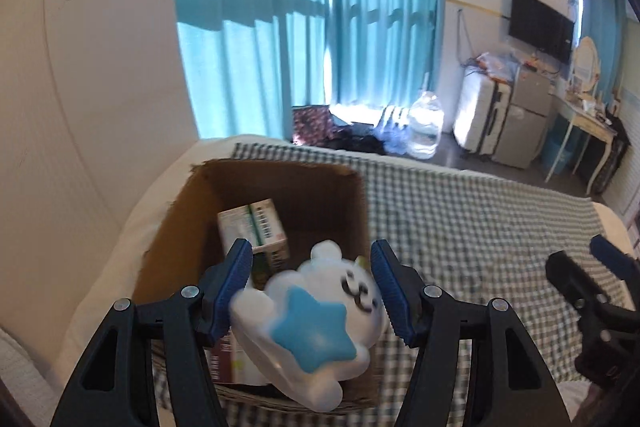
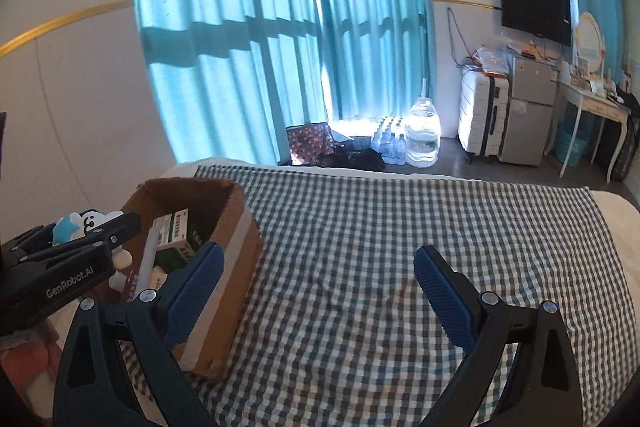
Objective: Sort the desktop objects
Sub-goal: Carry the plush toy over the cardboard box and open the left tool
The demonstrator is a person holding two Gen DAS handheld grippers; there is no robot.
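The left gripper (image 1: 312,291) clamps one white bear toy (image 1: 308,323) with a blue star over the open cardboard box (image 1: 176,223), at ten o'clock on the checked cloth (image 2: 400,247). Two grippers show; the right gripper (image 2: 318,291) gapes empty over cloth, at three o'clock from the box. Teal curtains (image 2: 260,27) hang behind; "GenRobot.AI" marks the left gripper.

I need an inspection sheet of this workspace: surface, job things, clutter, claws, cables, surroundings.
Surface: checked cloth over a bed.
Job things: toy between the left claw's pads, above the box; cartons inside the box.
Clutter: nothing seen on the cloth.
Claws: left claw around the toy, grip unclear; right claw open, holding nothing.
Cables: wires on the far wall.
Surroundings: curtains, TV, water jug, suitcase, fridge.
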